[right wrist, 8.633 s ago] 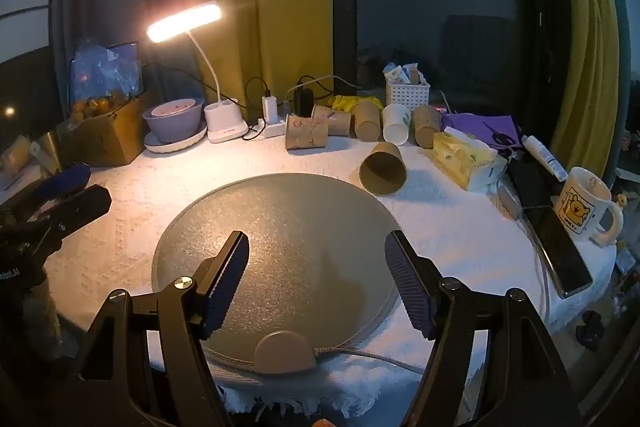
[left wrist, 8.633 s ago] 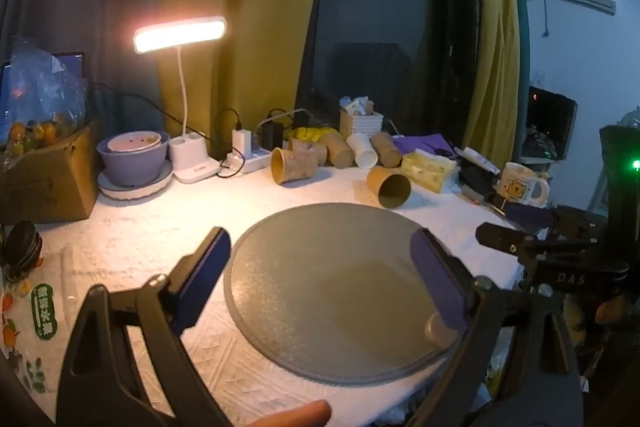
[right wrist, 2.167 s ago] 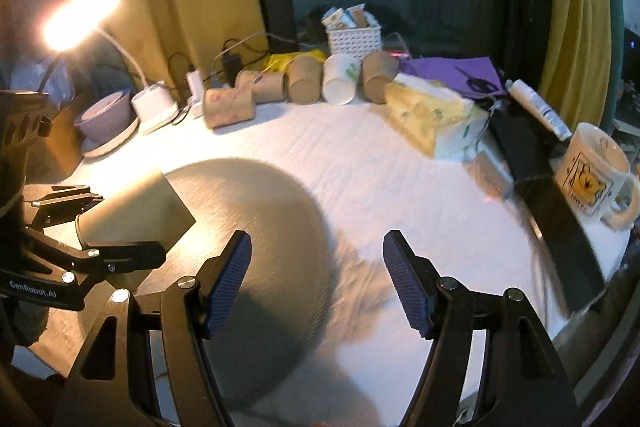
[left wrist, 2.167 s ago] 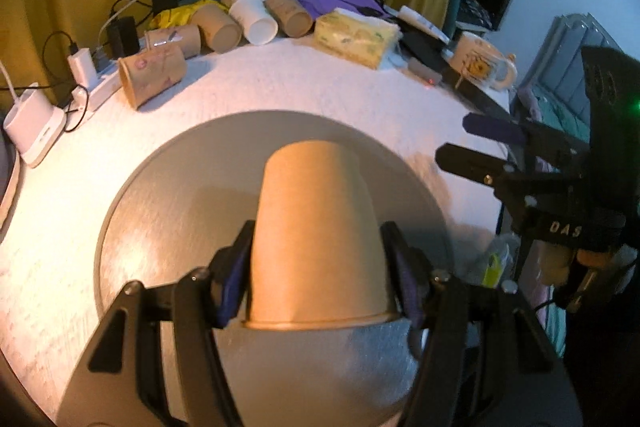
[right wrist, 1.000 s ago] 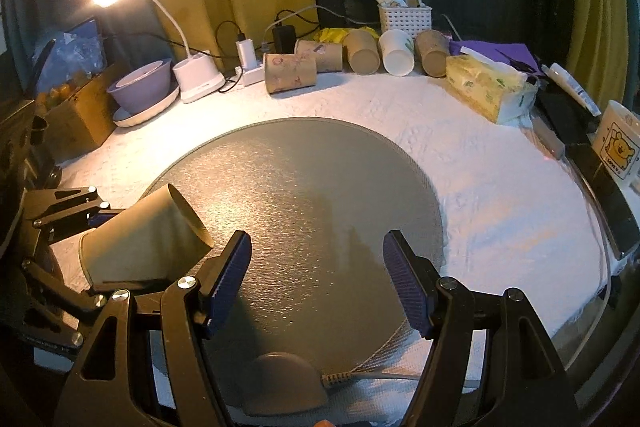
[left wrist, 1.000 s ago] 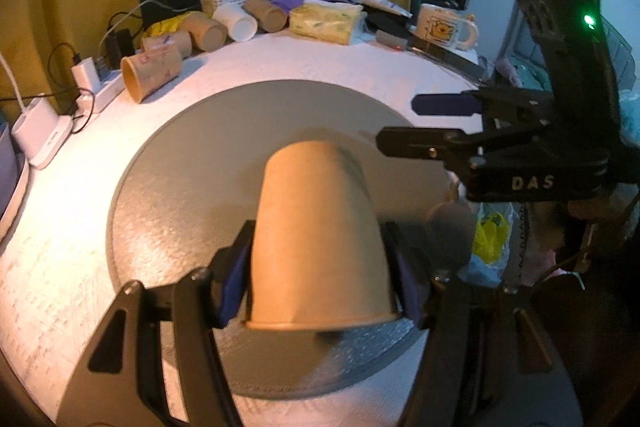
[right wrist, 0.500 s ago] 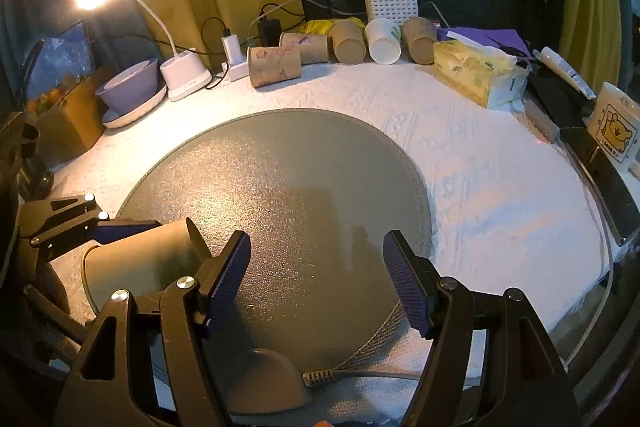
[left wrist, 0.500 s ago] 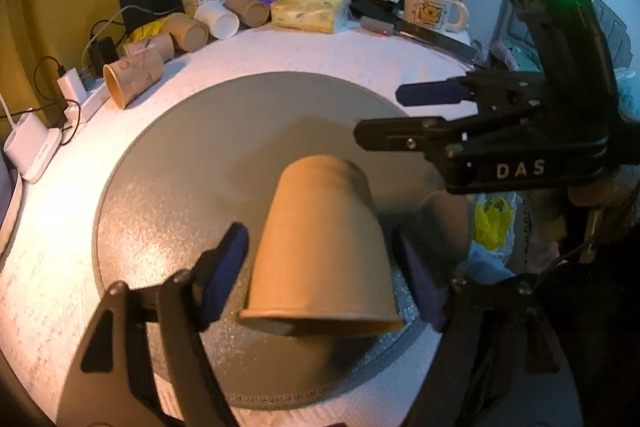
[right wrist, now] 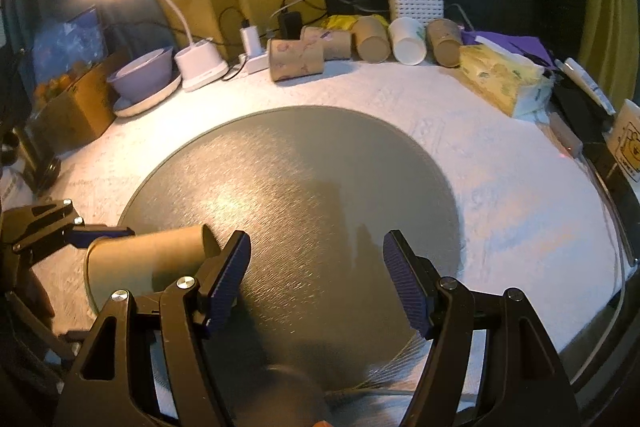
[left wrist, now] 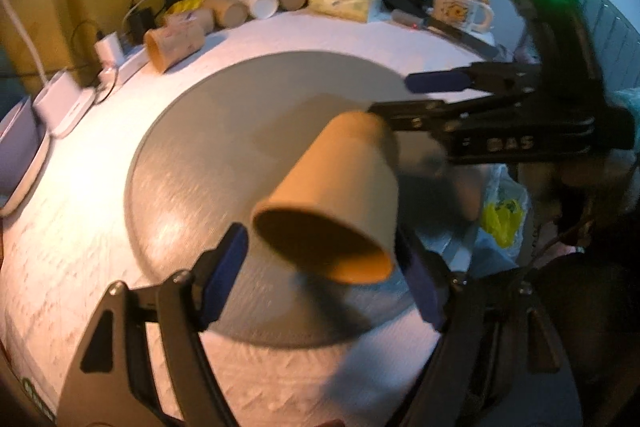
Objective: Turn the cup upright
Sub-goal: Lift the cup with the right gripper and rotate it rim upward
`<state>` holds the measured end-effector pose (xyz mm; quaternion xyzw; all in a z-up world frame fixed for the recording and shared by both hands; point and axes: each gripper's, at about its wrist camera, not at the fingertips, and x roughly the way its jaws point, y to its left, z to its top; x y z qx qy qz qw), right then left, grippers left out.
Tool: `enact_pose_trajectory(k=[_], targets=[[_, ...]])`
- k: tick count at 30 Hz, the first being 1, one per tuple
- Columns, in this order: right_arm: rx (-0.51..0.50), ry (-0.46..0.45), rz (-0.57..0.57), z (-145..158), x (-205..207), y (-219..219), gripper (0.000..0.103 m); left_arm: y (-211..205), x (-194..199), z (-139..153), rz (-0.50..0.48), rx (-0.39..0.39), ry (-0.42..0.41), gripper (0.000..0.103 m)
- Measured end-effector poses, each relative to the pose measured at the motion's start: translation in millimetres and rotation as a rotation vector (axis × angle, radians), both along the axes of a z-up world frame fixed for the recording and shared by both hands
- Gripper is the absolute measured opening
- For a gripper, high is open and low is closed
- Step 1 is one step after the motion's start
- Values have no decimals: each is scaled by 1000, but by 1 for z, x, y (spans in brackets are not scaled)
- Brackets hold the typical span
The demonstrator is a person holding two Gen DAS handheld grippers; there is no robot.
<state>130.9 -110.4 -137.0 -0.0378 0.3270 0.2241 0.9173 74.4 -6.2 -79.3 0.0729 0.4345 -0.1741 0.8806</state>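
A brown paper cup (left wrist: 340, 187) lies tilted on its side over the round grey mat (left wrist: 224, 147), its open mouth toward the left wrist camera. My left gripper (left wrist: 320, 279) is open, its blue pads apart on either side of the cup's rim. My right gripper (right wrist: 316, 283) is open and empty; in its view the cup (right wrist: 144, 259) shows at the left beside its left pad. In the left wrist view the right gripper's fingers (left wrist: 436, 83) reach in from the right, close to the cup's base.
Several paper cups (right wrist: 296, 59) lie on their sides at the back of the white tablecloth. A desk lamp (right wrist: 200, 63), a bowl (right wrist: 140, 71), a tissue pack (right wrist: 504, 79), a white basket (right wrist: 416, 7) and a mug (left wrist: 460, 11) stand around the rim.
My left gripper has opened and let go of the cup. The cup has tipped from mouth-down to lying tilted on its side, base toward the right gripper.
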Motion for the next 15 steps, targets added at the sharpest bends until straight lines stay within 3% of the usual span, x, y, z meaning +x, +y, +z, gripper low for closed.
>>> enact_pose_trajectory(k=[15], targets=[[-65,-8,116,7,-33,23,72,53,-7,-11,220,-19,20,76]])
